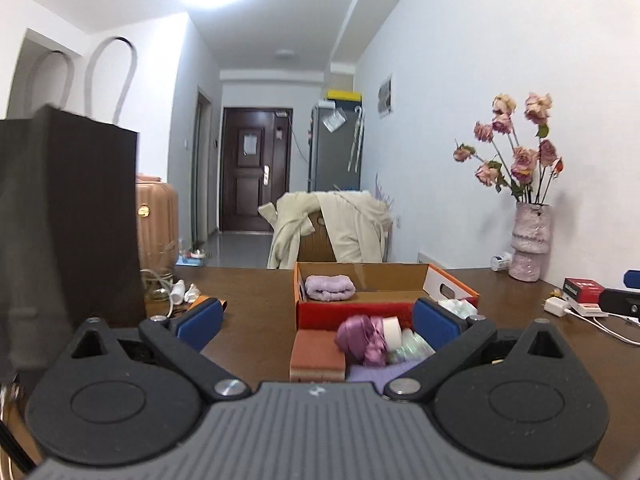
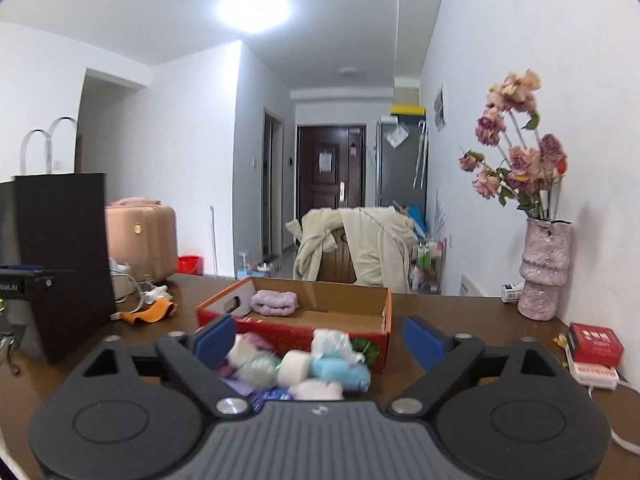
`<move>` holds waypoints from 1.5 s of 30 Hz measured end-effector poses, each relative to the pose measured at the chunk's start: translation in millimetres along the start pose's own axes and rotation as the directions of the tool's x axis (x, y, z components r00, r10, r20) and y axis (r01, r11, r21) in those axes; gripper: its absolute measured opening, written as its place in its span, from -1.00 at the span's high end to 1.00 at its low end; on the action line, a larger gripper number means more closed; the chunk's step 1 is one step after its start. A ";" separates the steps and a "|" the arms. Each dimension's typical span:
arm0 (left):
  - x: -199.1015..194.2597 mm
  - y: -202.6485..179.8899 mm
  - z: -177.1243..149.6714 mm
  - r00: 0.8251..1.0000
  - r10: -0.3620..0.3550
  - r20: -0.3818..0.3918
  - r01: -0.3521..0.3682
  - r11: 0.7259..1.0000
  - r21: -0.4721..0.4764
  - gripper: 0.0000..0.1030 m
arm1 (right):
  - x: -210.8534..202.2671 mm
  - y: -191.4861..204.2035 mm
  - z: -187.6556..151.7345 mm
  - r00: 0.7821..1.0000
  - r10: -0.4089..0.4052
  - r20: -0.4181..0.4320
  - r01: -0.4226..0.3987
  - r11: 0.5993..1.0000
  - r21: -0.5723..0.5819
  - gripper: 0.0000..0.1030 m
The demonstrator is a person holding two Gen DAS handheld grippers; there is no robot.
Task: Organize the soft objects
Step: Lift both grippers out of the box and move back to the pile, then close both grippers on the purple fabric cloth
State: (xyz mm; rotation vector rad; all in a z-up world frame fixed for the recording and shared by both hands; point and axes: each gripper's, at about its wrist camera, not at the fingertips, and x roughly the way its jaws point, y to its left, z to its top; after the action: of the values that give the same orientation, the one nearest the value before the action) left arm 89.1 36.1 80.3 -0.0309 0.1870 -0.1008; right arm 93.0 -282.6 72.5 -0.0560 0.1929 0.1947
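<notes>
Counter [image 2: 460, 320]: orange box [image 2: 384, 308] holds one lilac towel [image 2: 275, 302] only. Pile of soft items [image 2: 316, 368] outside, against near wall; most sorting judged left. Left hand-held gripper [image 1: 318, 320] spread wide, empty, framing pile. Right hand-held gripper [image 2: 318, 338] likewise released, touching nothing.

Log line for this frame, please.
left gripper open, empty | right gripper open, empty | lilac towel in box | soft pile unsorted

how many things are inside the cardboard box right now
1. A rolled lilac towel lies in the cardboard box, toward its far left corner in the right wrist view. The near wall hides part of the floor, so something low could be out of sight there.
</notes>
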 end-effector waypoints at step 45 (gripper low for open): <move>188.9 22.1 -81.8 0.902 -0.165 -0.400 0.101 0.979 -0.176 -0.99 | 189.7 67.9 -69.3 0.955 0.078 -0.287 -0.038 0.989 0.143 -0.16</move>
State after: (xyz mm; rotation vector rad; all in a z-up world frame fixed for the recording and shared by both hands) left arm 260.7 36.9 -35.6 -0.1753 0.6186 -0.2309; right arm 249.4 -185.8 -35.1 0.0573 0.5030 0.2311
